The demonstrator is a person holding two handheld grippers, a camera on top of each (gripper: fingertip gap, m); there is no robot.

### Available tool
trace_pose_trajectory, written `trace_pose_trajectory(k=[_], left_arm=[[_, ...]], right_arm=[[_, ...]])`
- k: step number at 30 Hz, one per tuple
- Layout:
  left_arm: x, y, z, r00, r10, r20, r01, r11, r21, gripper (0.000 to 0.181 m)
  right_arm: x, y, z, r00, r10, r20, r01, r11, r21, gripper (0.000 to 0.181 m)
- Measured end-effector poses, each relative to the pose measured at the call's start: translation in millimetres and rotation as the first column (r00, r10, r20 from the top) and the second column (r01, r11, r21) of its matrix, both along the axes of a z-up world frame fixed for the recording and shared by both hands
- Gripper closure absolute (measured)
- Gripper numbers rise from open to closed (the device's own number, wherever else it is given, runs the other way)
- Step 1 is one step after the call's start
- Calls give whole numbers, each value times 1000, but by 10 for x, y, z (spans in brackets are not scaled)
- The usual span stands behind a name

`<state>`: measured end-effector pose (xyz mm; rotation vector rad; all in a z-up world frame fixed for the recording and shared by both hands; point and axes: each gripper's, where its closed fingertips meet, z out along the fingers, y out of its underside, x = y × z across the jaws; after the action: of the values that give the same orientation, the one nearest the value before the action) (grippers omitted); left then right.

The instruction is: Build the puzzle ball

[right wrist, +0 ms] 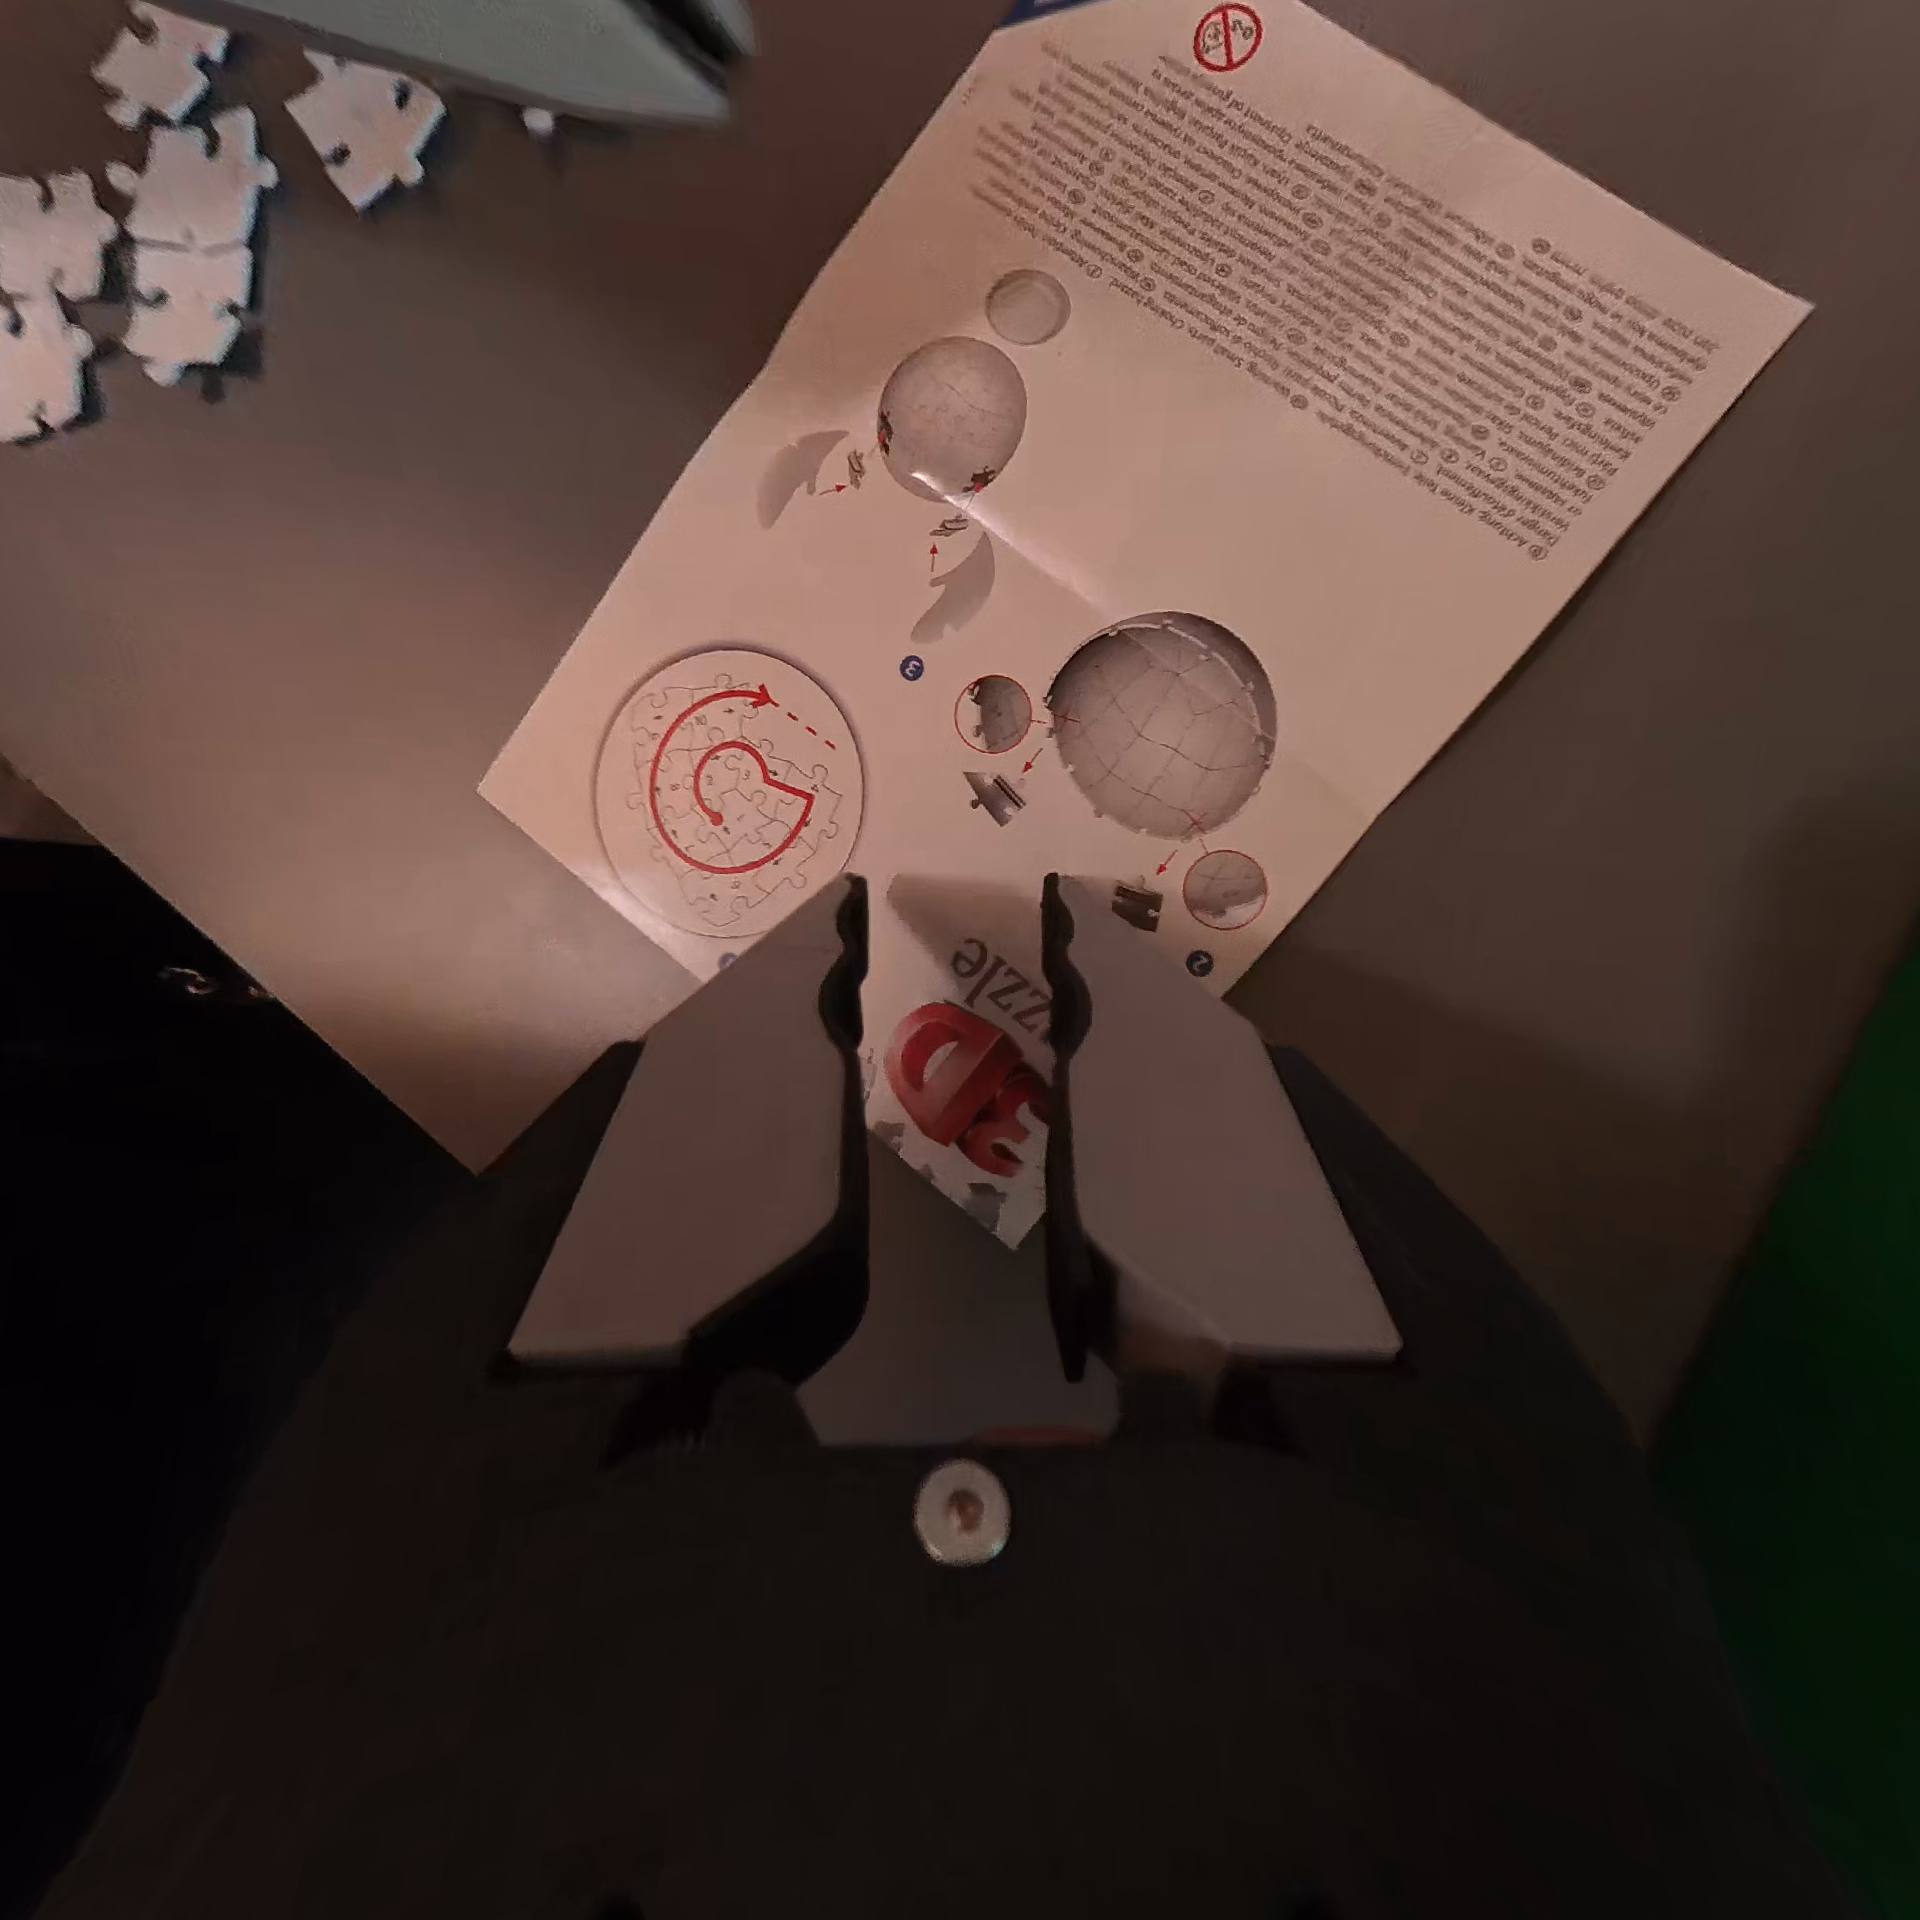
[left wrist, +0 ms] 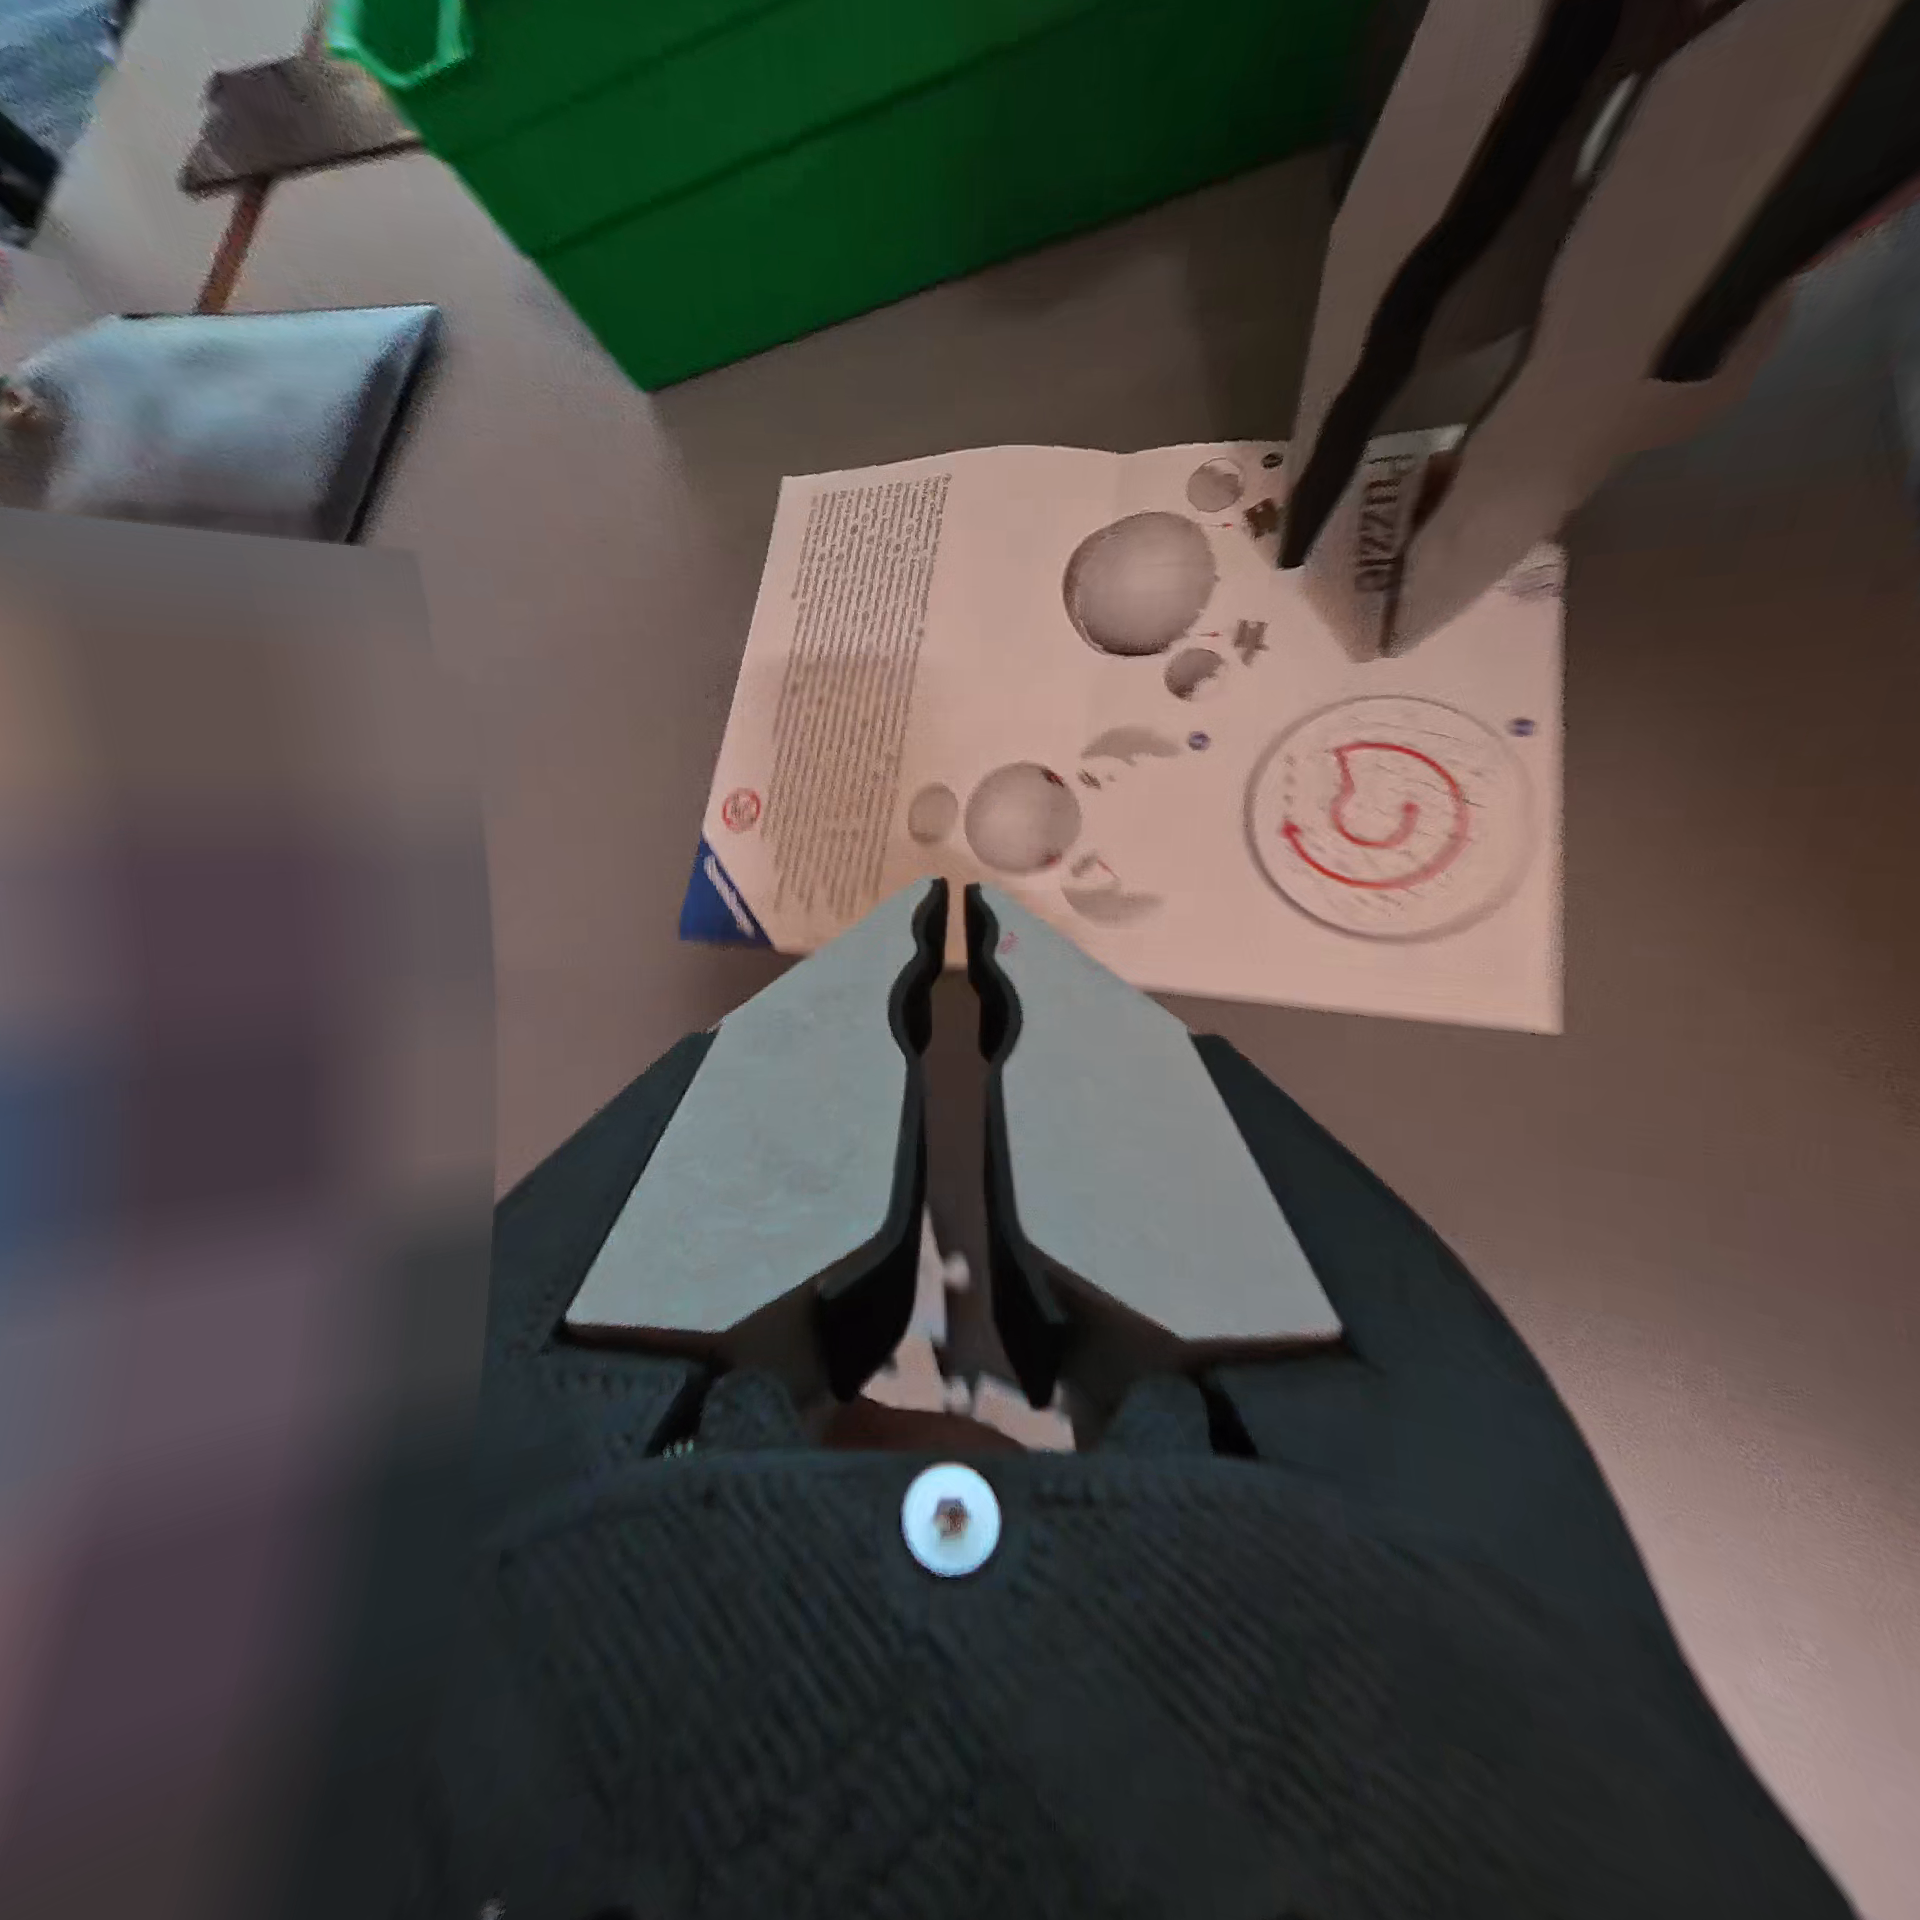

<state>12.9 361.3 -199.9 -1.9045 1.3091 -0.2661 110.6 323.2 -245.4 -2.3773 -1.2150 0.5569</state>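
Note:
A white instruction sheet (left wrist: 1039, 644) with ball diagrams lies flat on the brown table. My left gripper (left wrist: 954, 896) is shut and empty, its tips just over the sheet's near edge. My right gripper (left wrist: 1345, 603) comes down at the sheet's far right corner. In the right wrist view, the right gripper (right wrist: 951, 894) is open and empty just above the sheet (right wrist: 1143, 520), with a printed, folded corner between its fingers. Several loose white puzzle pieces (right wrist: 177, 239) lie on the table at the upper left. No assembled ball is in view.
A green box (left wrist: 831, 156) stands beyond the sheet, and a green surface shows at the right edge of the right wrist view (right wrist: 1818, 1247). A grey cushion-like object (left wrist: 229, 416) lies at the left. A grey flat edge (right wrist: 540, 52) sits next to the puzzle pieces. About 12 cm separates my left fingertips from my right.

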Motion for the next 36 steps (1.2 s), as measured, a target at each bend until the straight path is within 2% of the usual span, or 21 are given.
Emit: trace_pose_trajectory(k=[2, 5, 10, 15, 18, 20, 23, 27, 29, 32, 36], left_arm=[[205, 141, -192, 995, -27, -94, 26, 1000, -7, 181], [325, 104, -495, 976, -69, -207, 53, 995, -82, 181], [407, -241, -487, 974, -128, -187, 99, 982, -158, 181], [707, -644, -482, 978, -202, -62, 177, 943, -283, 181], [919, -696, -475, 981, -194, 9, 186, 929, -320, 181], [972, -674, -474, 981, -192, 3, 183, 932, -312, 181], [885, -629, -386, 985, -171, -10, 162, 946, -280, 181], [547, -627, -110, 991, -111, 73, 126, 958, -256, 181], [303, -603, -35, 993, -59, 105, 83, 967, -240, 180], [-64, -554, -31, 991, 25, 132, 6, 974, -226, 180], [-205, -564, -48, 982, 60, 179, -15, 970, -242, 181]], right_arm=[[82, 18, -7, 999, 5, 39, -5, 1000, 1, 152], [200, 117, -19, 996, -2, 88, 0, 1000, 22, 152], [256, 362, -30, 992, -5, 126, 0, 999, 44, 159], [-4, 613, -30, 993, 58, 103, -62, 998, 30, 164], [-218, 721, -29, 989, 120, 83, -121, 993, 8, 167], [-300, 780, -24, 987, 138, 85, -138, 990, -12, 163], [-303, 886, 79, 989, 117, 87, -120, 993, 25, 155], [-292, 936, 339, 996, 55, -71, -50, 996, 70, 155], [-218, 933, 321, 996, -6, -94, 10, 999, 43, 152], [-129, 908, 214, 997, -61, -55, 64, 997, 50, 151], [-145, 915, 75, 998, -60, -7, 60, 998, 30, 152]])
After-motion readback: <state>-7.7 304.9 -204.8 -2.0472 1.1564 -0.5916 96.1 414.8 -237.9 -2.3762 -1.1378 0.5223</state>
